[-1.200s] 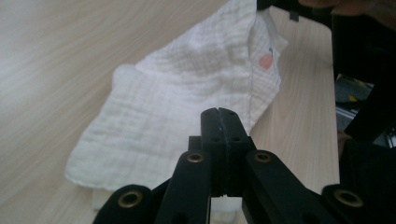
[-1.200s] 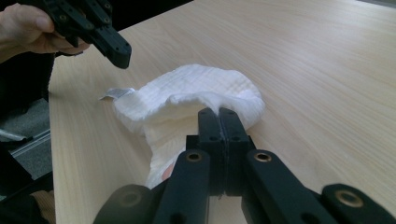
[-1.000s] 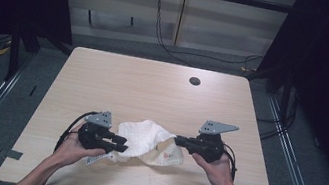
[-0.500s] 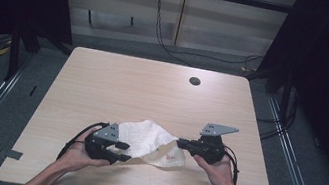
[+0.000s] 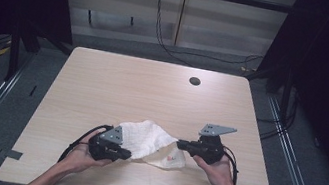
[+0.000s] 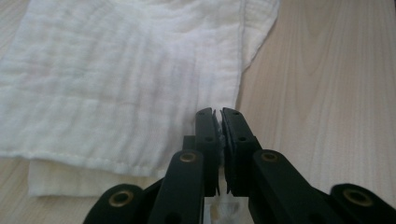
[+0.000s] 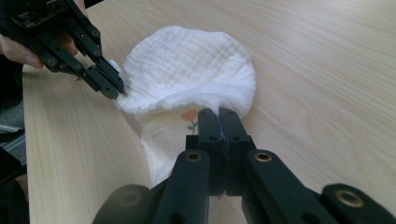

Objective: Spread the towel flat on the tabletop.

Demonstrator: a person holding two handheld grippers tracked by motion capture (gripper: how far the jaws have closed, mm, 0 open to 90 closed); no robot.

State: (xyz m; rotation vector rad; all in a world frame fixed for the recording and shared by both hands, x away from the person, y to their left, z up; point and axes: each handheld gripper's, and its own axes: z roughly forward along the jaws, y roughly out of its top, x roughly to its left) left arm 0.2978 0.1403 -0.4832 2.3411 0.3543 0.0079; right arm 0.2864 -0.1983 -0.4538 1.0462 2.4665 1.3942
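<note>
We have the white cloth (image 5: 147, 140) lying near the front of the table (image 5: 103, 82), partly doubled over itself, a flower print peeking out underneath. Our left gripper (image 6: 219, 122) has just closed its jaws on the cloth's near edge; our right gripper (image 7: 218, 122) is clamped on the opposite edge. So both grips look made, and we judge the fold itself is left to finish. Ahead the tabletop lies bare up to a small dark hole (image 5: 194, 81); the front edge sits near our hands

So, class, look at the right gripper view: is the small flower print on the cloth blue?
No, the flower print on the white cloth, just left of the right tongs, is orange with a green stem.
</note>
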